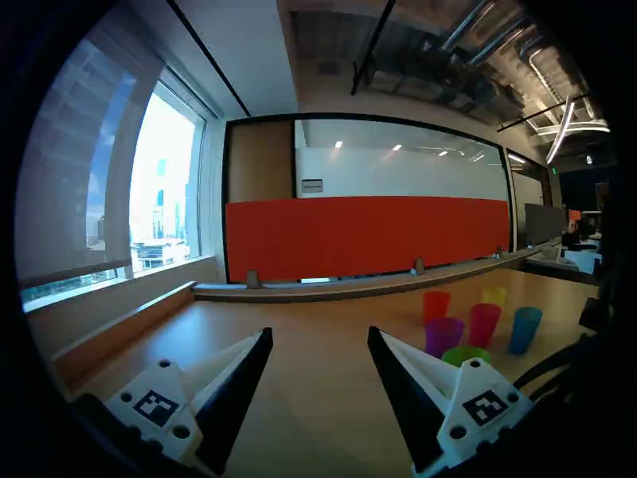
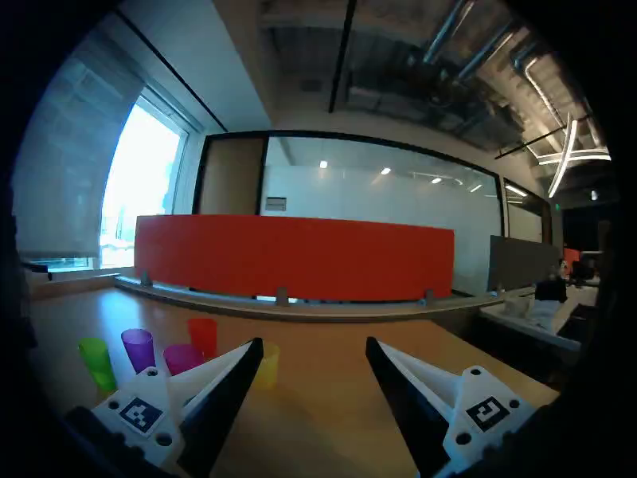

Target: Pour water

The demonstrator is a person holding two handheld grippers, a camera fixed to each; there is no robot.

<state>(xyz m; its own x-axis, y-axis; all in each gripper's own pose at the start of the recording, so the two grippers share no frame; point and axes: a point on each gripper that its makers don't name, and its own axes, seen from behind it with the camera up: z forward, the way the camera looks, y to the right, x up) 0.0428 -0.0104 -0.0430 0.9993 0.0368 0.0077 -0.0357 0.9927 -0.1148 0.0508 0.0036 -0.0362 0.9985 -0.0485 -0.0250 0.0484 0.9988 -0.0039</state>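
Six plastic cups stand bunched on the wooden desk (image 1: 239, 319), and that crowding is my worry; reaching in for one, a finger could clip its neighbour and tip it, spilling whatever it holds; I cannot tell which cup has water. Ahead and right of the left tongs (image 1: 319, 334), from the left: orange cup (image 1: 435, 307), purple cup (image 1: 443, 334), green cup (image 1: 466, 354), pink cup (image 1: 483, 323), yellow cup (image 1: 494, 296), blue cup (image 1: 525, 329). Left tongs gape wide, gripping nothing, touching nothing; right tongs (image 2: 314, 344) are spread just as wide and empty, the cluster ahead to their left, the yellow cup partly behind their left finger.
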